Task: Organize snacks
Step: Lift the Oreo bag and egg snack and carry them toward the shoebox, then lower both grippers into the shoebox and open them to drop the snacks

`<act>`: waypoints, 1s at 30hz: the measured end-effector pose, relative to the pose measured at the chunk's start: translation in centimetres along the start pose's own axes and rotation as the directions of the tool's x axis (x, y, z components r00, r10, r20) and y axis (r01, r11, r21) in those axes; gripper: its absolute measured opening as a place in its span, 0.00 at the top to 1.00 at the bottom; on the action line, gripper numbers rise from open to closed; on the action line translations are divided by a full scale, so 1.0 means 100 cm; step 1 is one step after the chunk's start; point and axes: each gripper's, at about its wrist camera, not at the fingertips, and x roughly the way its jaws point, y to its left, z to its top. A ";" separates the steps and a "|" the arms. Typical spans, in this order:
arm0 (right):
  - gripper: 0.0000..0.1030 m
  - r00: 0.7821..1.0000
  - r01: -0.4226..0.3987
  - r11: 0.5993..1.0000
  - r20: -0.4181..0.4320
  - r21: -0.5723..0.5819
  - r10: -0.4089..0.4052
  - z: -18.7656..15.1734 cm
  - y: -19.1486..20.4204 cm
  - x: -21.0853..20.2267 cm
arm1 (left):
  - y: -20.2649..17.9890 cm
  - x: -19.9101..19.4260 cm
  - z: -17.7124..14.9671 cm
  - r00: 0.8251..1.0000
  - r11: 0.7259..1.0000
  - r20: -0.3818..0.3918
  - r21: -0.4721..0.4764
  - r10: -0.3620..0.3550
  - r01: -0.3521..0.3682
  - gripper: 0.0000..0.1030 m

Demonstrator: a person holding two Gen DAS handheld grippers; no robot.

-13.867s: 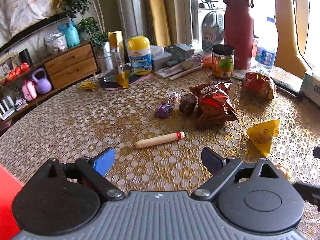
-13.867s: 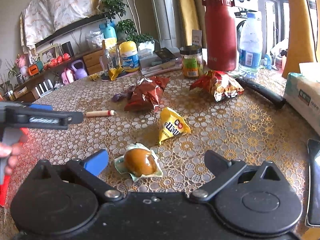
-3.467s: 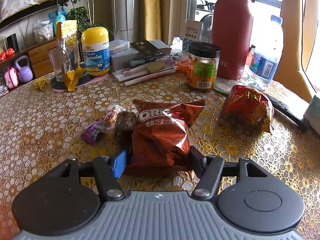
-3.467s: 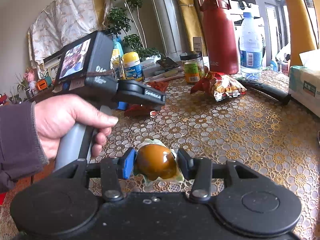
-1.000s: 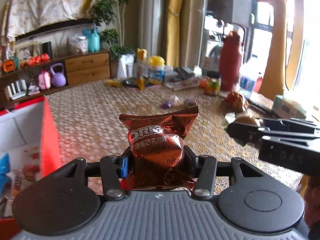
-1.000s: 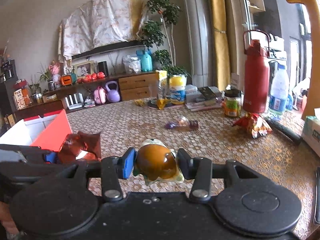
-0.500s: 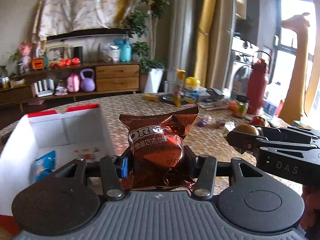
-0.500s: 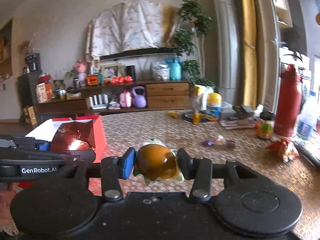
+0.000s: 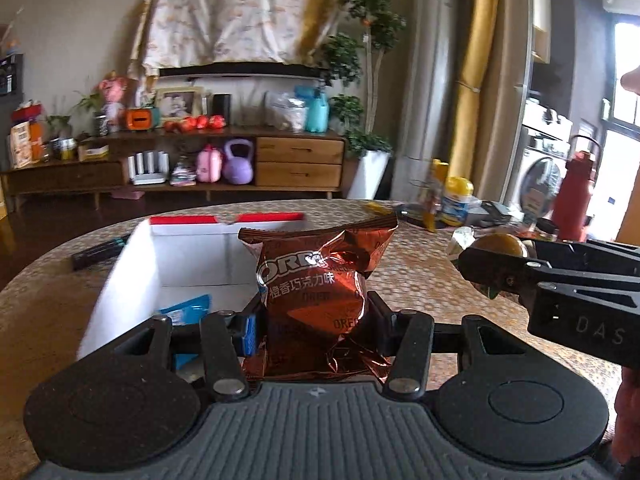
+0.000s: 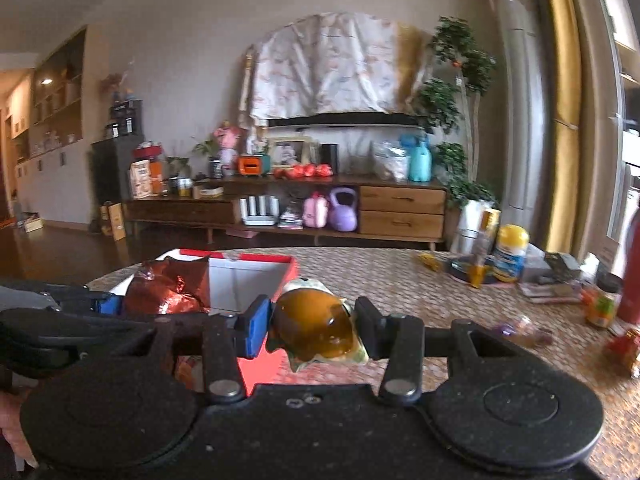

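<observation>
Blue packet (image 9: 186, 307) in box (image 9: 120, 280): left view only.

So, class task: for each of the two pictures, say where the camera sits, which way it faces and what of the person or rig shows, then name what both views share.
Left wrist: sits on the left gripper, facing the open box and sideboard; its fingers clamp the Oreo bag; the right gripper enters at right.
Right wrist: sits on the right gripper, facing the same way; its fingers clamp the brown packaged snack; the left gripper enters at left.
Shared: box, Oreo bag, brown snack, sideboard, purple kettlebell.
</observation>
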 end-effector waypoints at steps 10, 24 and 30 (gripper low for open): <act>0.57 0.995 -0.099 0.993 -0.008 -0.060 0.099 0.016 0.040 0.029 | 0.041 0.008 -0.002 0.996 0.995 -0.037 -0.046 0.081 -0.083 0.51; 0.57 0.979 -0.168 0.982 -0.131 -0.083 0.156 -0.004 0.070 0.074 | 0.074 0.029 -0.014 0.984 0.988 -0.127 -0.082 0.122 -0.133 0.51; 0.57 0.977 -0.159 0.983 -0.157 -0.093 0.144 -0.012 0.070 0.078 | 0.074 0.035 -0.015 0.982 0.988 -0.142 -0.073 0.125 -0.136 0.51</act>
